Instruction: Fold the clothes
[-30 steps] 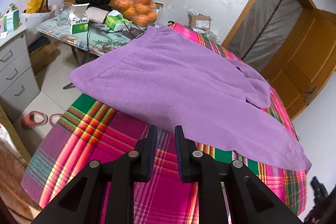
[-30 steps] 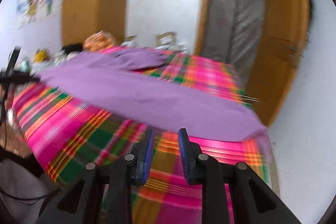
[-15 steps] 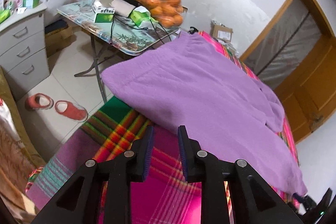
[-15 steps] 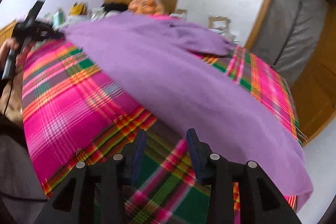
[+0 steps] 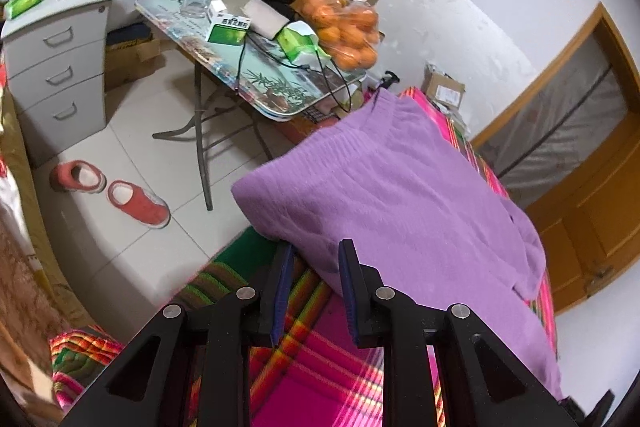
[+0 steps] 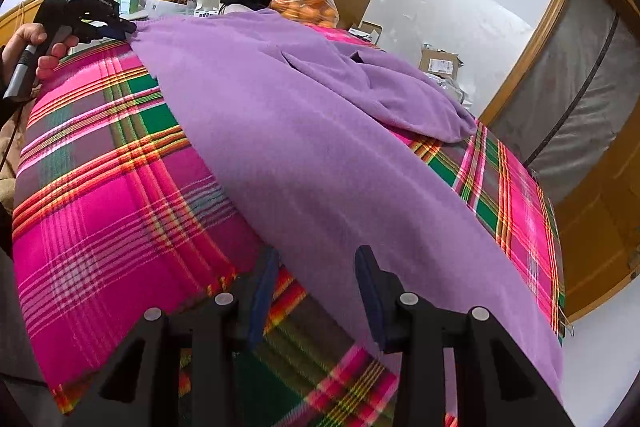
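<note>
A purple fleece garment [image 5: 400, 195] lies spread flat on the plaid bed cover [image 5: 320, 367]. My left gripper [image 5: 313, 259] is open at the garment's near left corner, and the hem lies between its fingertips. In the right wrist view the same garment [image 6: 304, 131] runs diagonally across the plaid bed cover [image 6: 104, 211], with a folded sleeve on top at the far side. My right gripper [image 6: 316, 263] stands wide open, with the garment's near edge between its fingers. The left gripper [image 6: 122, 26] shows there too, held by a hand [image 6: 38, 45] at the far left corner.
A folding table [image 5: 256, 83] stands beside the bed with boxes, a glass and a bag of oranges [image 5: 344, 27]. A grey drawer unit [image 5: 60, 67] and red slippers [image 5: 136, 203] are on the tiled floor at left. A wooden door [image 6: 592, 163] is at right.
Both grippers have moved in onto the garment's near edge. The left one swung toward the left corner, and the right one's fingers have spread wider.
</note>
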